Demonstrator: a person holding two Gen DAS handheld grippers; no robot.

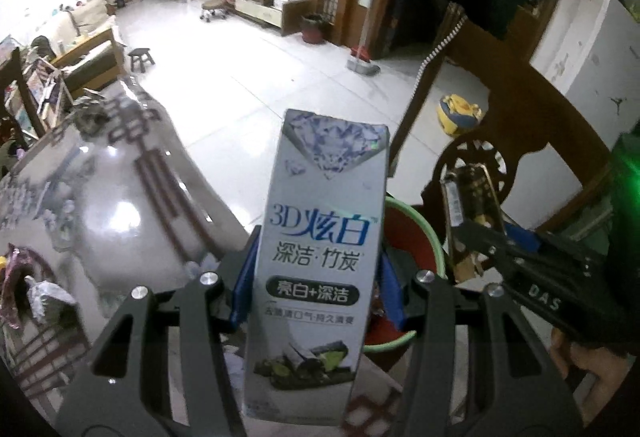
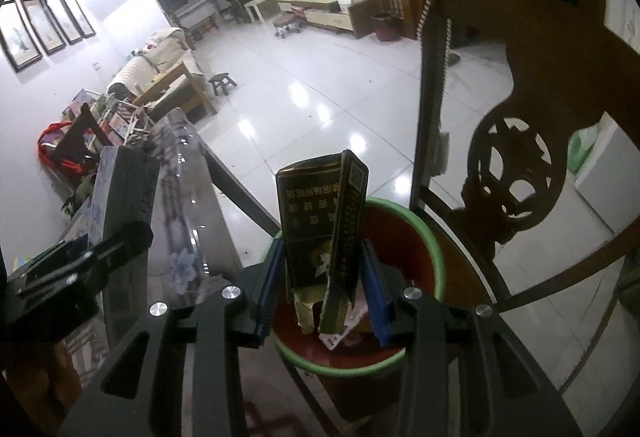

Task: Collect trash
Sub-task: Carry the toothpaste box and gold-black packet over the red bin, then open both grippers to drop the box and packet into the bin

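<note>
Left gripper (image 1: 316, 277): clenched on a tall grey toothpaste box (image 1: 320, 261), its blue pads pressing both long sides; the box stands upright between them.
Toothpaste box writing: "3D炫白" in large blue letters, "深洁·竹炭" beneath, then "亮白+深洁" in white on a black oval. A diamond picture fills the top; dark charcoal sticks and green leaves show at the bottom. The small line under the oval is too blurred to read.
Right gripper (image 2: 324, 277): grasping a torn black-and-gold cigarette pack (image 2: 320, 229), held upright with its ragged end hanging down.
Cigarette pack writing: gold Chinese characters, upside down and too small to read; a square code sits on the side edge.
Bin (image 2: 434, 257): red inside with a green rim, directly below the cigarette pack and just behind the toothpaste box; scraps lie in it.
Desk (image 1: 120, 197): glossy floral cover, left of the bin.
Chair (image 2: 516, 173): dark carved wood, beside the bin.
Other writing: "DAS" on the right gripper's body in the left view.
</note>
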